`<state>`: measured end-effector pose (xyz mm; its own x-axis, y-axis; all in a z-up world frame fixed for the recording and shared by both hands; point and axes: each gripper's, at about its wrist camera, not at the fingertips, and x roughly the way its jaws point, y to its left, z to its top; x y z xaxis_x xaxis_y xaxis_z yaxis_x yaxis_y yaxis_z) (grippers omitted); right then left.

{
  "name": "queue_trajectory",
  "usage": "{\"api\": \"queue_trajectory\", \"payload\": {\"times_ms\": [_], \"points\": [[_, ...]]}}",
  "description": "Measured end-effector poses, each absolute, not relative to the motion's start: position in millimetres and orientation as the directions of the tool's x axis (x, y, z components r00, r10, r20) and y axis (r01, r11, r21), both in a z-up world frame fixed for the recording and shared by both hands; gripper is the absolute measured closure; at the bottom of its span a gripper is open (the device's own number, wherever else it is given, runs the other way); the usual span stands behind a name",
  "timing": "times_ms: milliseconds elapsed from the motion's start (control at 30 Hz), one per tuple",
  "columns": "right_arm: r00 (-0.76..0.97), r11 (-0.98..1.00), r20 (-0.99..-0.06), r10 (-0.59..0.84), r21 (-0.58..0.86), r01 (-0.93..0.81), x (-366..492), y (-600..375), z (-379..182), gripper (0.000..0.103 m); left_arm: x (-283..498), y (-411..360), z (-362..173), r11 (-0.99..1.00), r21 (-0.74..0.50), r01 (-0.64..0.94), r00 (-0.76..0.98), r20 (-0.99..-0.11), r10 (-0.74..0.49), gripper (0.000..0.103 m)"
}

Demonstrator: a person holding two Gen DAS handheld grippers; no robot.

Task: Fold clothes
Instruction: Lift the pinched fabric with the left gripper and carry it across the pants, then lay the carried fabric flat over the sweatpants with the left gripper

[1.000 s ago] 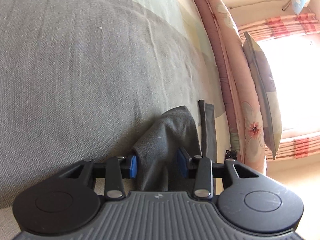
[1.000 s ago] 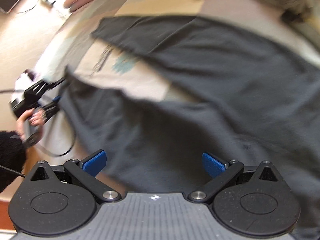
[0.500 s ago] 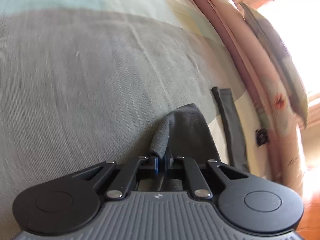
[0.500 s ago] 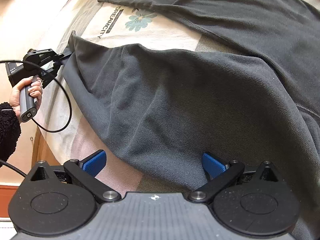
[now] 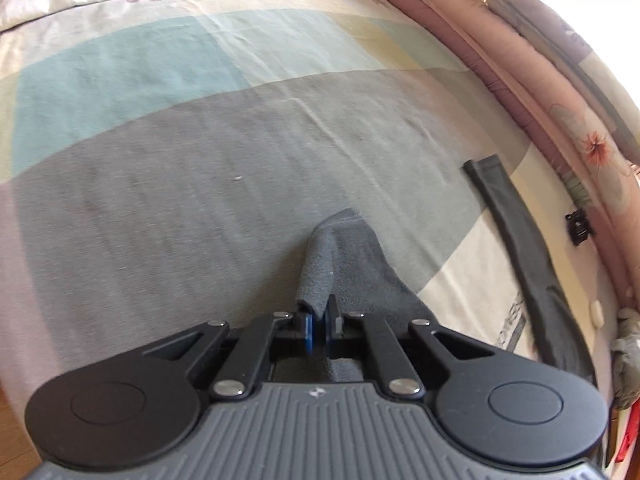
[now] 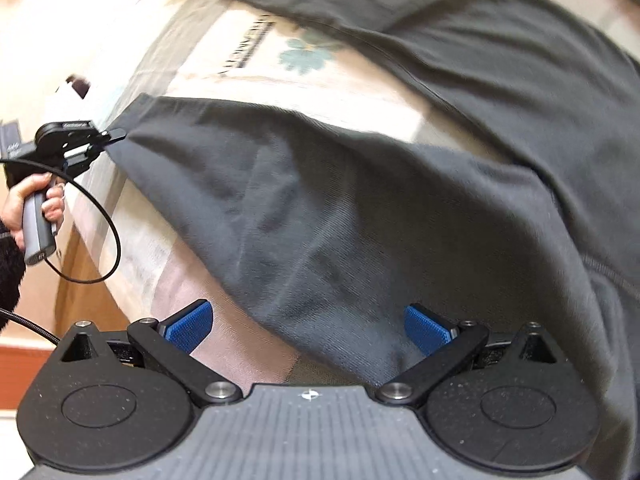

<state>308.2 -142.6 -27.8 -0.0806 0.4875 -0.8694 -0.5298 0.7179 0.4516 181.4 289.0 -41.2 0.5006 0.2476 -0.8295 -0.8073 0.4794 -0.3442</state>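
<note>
The dark grey garment (image 6: 360,208) lies spread over a bed, its near part a long panel that runs from a pointed corner at the left of the right wrist view down toward the lower right, with a second dark panel (image 6: 460,40) crossing above it from upper left to right. Between the two panels the bedsheet (image 6: 248,80) shows pale, with a teal flower print and a line of dark lettering too blurred to read.

The left hand-held gripper (image 5: 318,322) has its blue pads pressed together on the garment's corner (image 5: 324,264), which stands up from the sheet as a narrow folded peak. In the right wrist view that same gripper (image 6: 114,135) sits at the far left, held by a person's hand (image 6: 34,204) in a dark fuzzy sleeve, a black cable looping below it. A second ago its jaws stood apart around the cloth; they have closed on it since, and the corner now rides higher off the bed.

The right hand-held gripper (image 6: 308,328) is spread wide, its blue pads either side of the garment's lower edge with nothing pinched; the cloth lies under and between them.

The sheet carries broad blocks of grey, teal and cream (image 5: 160,140). A dark strip of fabric (image 5: 512,240) lies apart to the right. Beyond it are rolled pink floral bedding (image 5: 568,128) and bright window light.
</note>
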Motion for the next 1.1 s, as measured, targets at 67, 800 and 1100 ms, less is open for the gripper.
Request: {"api": "queue_trajectory", "payload": {"times_ms": [67, 800, 1100], "points": [[-0.079, 0.703, -0.870, 0.486, 0.443, -0.557, 306, -139, -24, 0.000, 176, 288, -41, 0.476, -0.331, -0.815, 0.488, -0.835, 0.254, 0.097], [-0.015, 0.772, -0.911, 0.413, 0.359, -0.524, 297, -165, -55, 0.000, 172, 292, -51, 0.496, -0.240, -0.835, 0.404, -0.878, 0.255, 0.095], [0.145, 0.730, -0.945, 0.295, 0.125, -0.672, 254, -146, -54, 0.000, 174, 290, -52, 0.500, -0.224, -0.837, 0.392, -0.882, 0.261, 0.095]]}}
